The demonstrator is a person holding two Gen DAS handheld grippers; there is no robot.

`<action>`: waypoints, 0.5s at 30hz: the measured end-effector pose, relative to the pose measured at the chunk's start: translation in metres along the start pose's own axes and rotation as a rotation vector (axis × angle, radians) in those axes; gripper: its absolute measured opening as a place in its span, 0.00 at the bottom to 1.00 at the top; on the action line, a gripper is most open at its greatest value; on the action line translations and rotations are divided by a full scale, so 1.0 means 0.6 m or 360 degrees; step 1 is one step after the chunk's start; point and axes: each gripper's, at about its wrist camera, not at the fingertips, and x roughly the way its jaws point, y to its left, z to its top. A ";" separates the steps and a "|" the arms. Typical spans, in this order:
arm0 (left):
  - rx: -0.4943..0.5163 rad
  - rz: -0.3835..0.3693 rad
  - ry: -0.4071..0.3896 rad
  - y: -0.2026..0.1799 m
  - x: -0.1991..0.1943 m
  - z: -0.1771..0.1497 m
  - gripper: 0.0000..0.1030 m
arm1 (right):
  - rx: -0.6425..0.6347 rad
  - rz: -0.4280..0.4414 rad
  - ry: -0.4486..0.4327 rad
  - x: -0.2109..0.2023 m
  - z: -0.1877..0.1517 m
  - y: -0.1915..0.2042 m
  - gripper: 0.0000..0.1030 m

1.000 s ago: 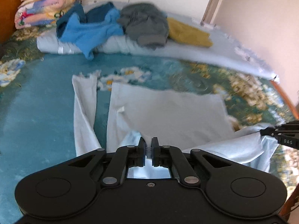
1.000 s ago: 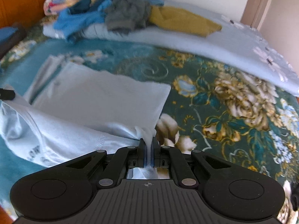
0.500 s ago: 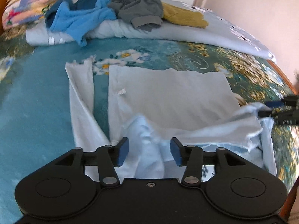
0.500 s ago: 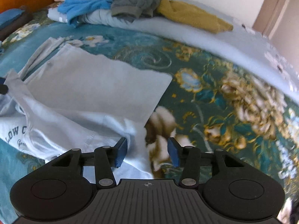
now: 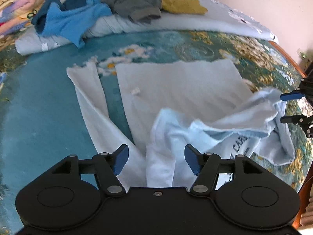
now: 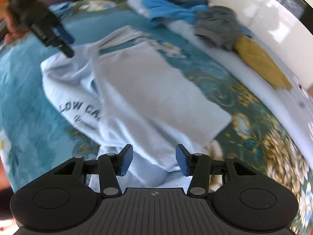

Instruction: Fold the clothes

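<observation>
A pale blue T-shirt (image 5: 180,86) lies spread on the bed, its near edge folded over in a rumpled heap that shows dark lettering (image 6: 82,109). My left gripper (image 5: 156,160) hovers over the heap's left end. Its jaws are opening, and a fold of cloth lies below the gap without touching the pads. My right gripper (image 6: 154,160) is open above the heap's other end, with cloth under it but not pinched. Each gripper shows in the other's view, the right gripper (image 5: 287,108) at the shirt's right corner and the left gripper (image 6: 67,44) at its left.
The shirt rests on a teal floral bedspread (image 5: 39,98). Along the far side, a pale quilt (image 5: 215,25) carries a blue garment (image 5: 74,19), a grey one (image 5: 133,2) and a mustard one (image 5: 182,4). A wooden bed edge (image 5: 283,54) and a wall border the right.
Both grippers were shut on the shirt's near edge and have opened. The released edge has dropped into a heap on the shirt. The right wrist view has tilted.
</observation>
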 end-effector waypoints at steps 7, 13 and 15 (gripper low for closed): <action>0.0011 -0.0014 0.0058 -0.001 0.032 -0.016 0.55 | -0.0061 -0.0002 0.0058 0.049 0.009 0.022 0.39; -0.0017 -0.0052 0.0078 0.001 0.034 -0.023 0.29 | -0.0015 -0.0043 0.0095 0.063 0.011 0.025 0.06; -0.0016 -0.0038 0.0079 0.000 0.031 -0.022 0.10 | 0.0033 -0.0062 0.0099 0.058 0.014 0.021 0.03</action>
